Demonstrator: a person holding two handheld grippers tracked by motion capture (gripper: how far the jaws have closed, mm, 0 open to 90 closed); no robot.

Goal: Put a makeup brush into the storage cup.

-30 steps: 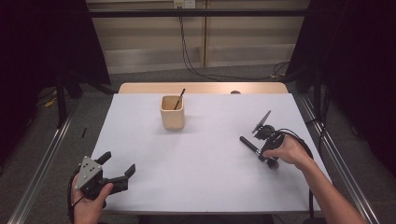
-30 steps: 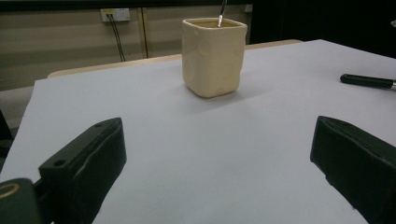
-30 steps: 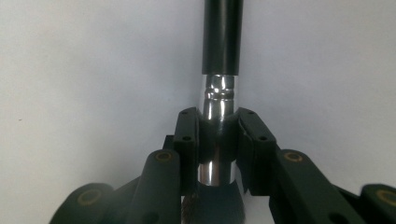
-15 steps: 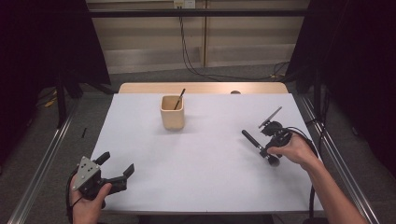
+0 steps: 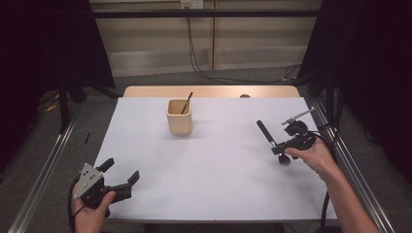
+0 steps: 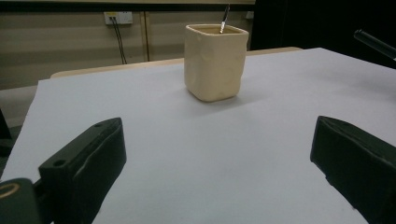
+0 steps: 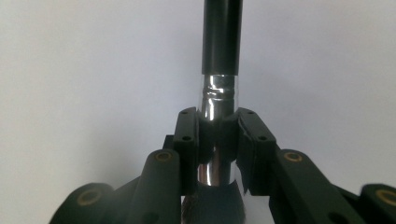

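**Brush pinched in your R gripper, L idle**

Your left gripper [image 5: 121,180] sits at the tabletop's [image 5: 218,194] near-left corner, jaws spread wide w/ nothing between them. The cup [image 5: 179,117] stands left of centre toward the far edge, a thin stick [image 5: 186,103] leaning inside. Near the right edge, your right gripper [image 7: 218,135] pinches the brush [image 5: 268,138] at its silver ferrule; the black handle points away toward the far edge, bristle end by your hand [image 5: 316,158], clear of the surface.
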